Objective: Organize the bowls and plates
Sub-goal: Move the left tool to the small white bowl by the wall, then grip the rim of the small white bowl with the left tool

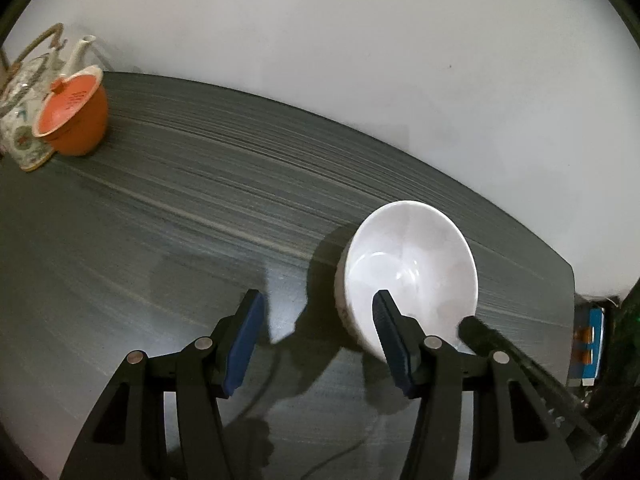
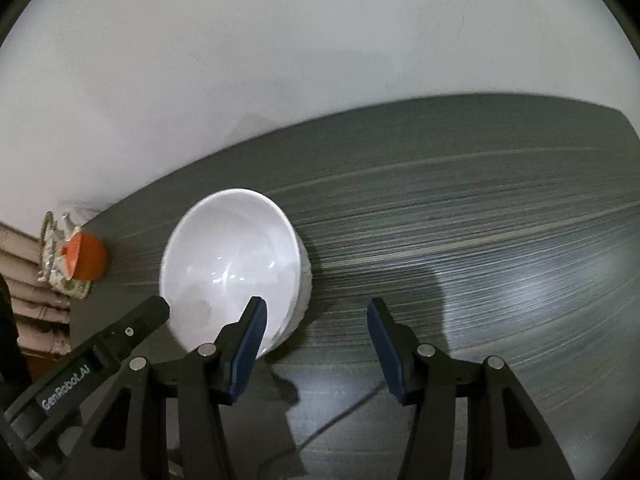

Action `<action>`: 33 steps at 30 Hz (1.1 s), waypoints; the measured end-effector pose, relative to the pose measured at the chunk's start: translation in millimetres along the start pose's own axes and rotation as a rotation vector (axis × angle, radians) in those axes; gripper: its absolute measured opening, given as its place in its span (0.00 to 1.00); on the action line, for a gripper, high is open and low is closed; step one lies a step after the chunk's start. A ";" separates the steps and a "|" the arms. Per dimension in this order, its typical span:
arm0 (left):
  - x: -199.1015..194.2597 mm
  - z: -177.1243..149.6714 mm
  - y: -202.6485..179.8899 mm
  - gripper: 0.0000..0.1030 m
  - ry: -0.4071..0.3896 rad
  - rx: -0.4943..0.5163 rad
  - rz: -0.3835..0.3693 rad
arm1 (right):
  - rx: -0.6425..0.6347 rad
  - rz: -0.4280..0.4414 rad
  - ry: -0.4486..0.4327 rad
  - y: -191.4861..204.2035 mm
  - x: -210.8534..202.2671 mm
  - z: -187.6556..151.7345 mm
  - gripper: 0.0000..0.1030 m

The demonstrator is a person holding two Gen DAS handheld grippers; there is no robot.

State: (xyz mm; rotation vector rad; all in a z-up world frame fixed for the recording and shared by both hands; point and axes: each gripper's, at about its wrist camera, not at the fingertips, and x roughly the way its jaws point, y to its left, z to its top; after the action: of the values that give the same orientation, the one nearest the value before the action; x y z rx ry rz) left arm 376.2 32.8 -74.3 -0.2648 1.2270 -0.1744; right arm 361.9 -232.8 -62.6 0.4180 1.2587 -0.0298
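Plain white wall [image 1: 320,60] behind; dark grey streaked surface [image 1: 200,220] below, with pale lines running across.

Seen only from the left wrist: blue and orange box-like thing [image 1: 590,344] past the right end of the surface, too small to tell what. Orange pot [image 1: 74,116] with a lid, large and clear here at the far left corner, touching a white flowered teapot [image 1: 22,120] with a curved handle behind.

Seen only from the right wrist: stacked pale ledges [image 2: 28,280] at the far left edge, and white letters "GenRobot.AI" on the side of the other claw. Same orange pot [image 2: 86,256] and teapot [image 2: 60,268] here, but tiny and far off. Long bare stretch of surface [image 2: 480,220] to the right, with a soft dark shadow.

White bowl [image 1: 412,272], in both views [image 2: 232,268]: round, deep, shiny inside, with small bright glints. Standing on the surface, near the front, between the two claws. Faint small marks on the outer side, too blurred to read.

Left claw [image 1: 318,340]: spread wide, holding nothing, right blue pad in front of the bowl's near rim. Touching or not, cannot tell.

Right claw [image 2: 318,344]: spread wide too, holding nothing, left blue pad in front of the bowl's near rim.
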 end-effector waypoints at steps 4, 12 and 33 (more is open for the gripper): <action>21.0 3.8 -1.1 0.47 0.036 -0.006 0.010 | 0.016 0.013 0.015 -7.9 9.9 -0.4 0.52; 41.7 5.2 -1.9 0.16 0.066 -0.014 -0.056 | 0.064 0.098 0.024 -10.3 14.3 -3.5 0.17; -56.9 -43.3 -3.7 0.12 -0.016 0.030 0.030 | 0.014 0.147 -0.019 1.7 -80.0 -61.4 0.16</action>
State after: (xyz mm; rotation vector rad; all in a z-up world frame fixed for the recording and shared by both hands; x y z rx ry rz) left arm 316.5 40.3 -35.2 -0.2210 1.2106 -0.1642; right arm 280.8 -227.9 -2.9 0.5204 1.2067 0.0821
